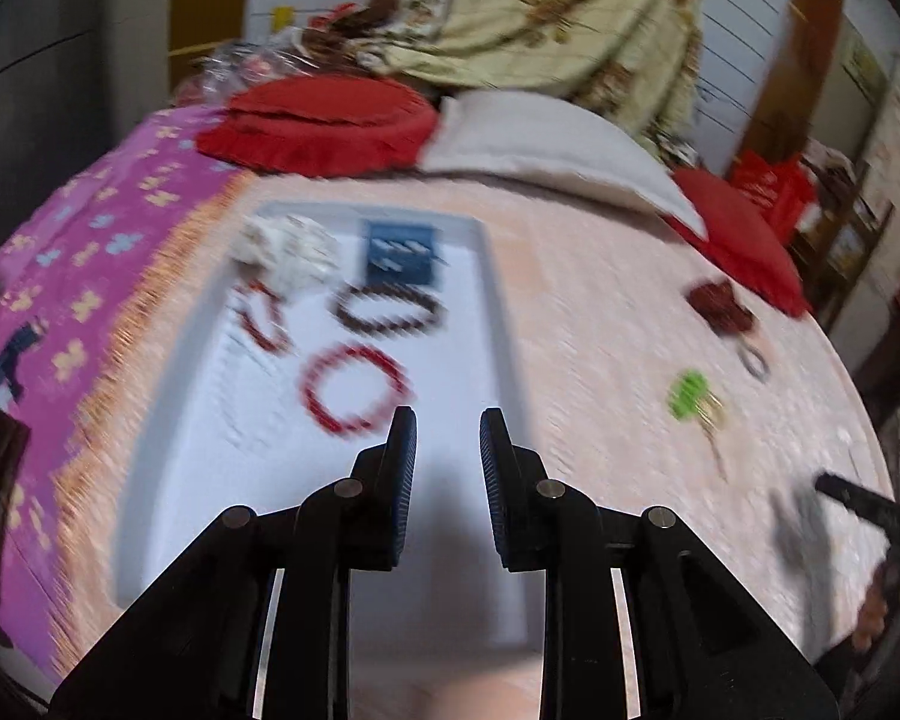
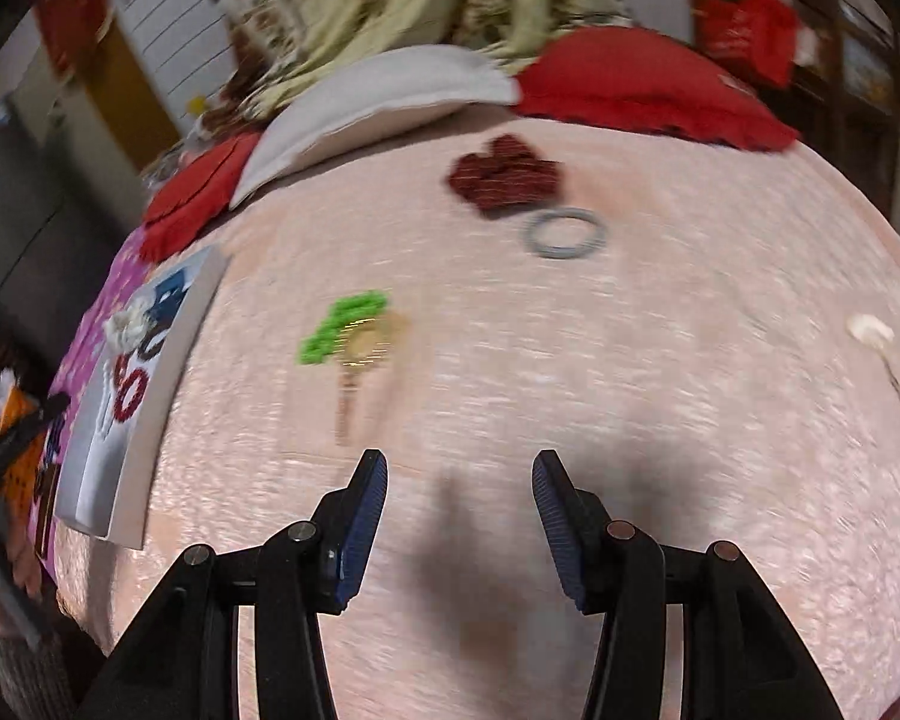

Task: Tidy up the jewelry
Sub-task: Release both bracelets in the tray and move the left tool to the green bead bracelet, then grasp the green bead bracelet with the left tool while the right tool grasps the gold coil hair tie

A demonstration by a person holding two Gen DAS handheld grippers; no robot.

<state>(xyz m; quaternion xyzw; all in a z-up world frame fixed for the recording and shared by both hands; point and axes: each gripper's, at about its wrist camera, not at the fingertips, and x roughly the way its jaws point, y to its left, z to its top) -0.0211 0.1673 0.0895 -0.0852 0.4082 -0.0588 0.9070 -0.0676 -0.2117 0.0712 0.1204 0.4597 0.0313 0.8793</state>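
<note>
Both grippers empty, jaws apart on each. Frames are motion-blurred, so fine detail is soft.

Left gripper [image 1: 448,420] hovers over the near end of the white tray [image 1: 498,324] on the bed. Already in the tray: red bead bracelet [image 1: 357,387] just ahead-left of the jaws, dark bead bracelet [image 1: 390,307] beyond it, a white beaded piece [image 1: 288,252], a blue card [image 1: 401,252], and a red strand [image 1: 264,318] at left.

Still loose on the pink bedspread [image 2: 630,360]: green piece with gold pendant [image 2: 348,330], dark red beaded cluster [image 2: 504,177], grey ring bangle [image 2: 566,233], and a white-headed pin [image 2: 870,333] far right.

Key relation: right gripper [image 2: 459,462] is the nearer one to the loose items. Green/gold piece lies ahead and left of its jaws, with the gold stem running roughly toward the camera, pointing at the left jaw. Tray is off to the far left in the right wrist view.

My read: the right takes the green/gold piece next, shifting left and straddling the stem across its width. Thin stem on soft fabric could slip.
</note>
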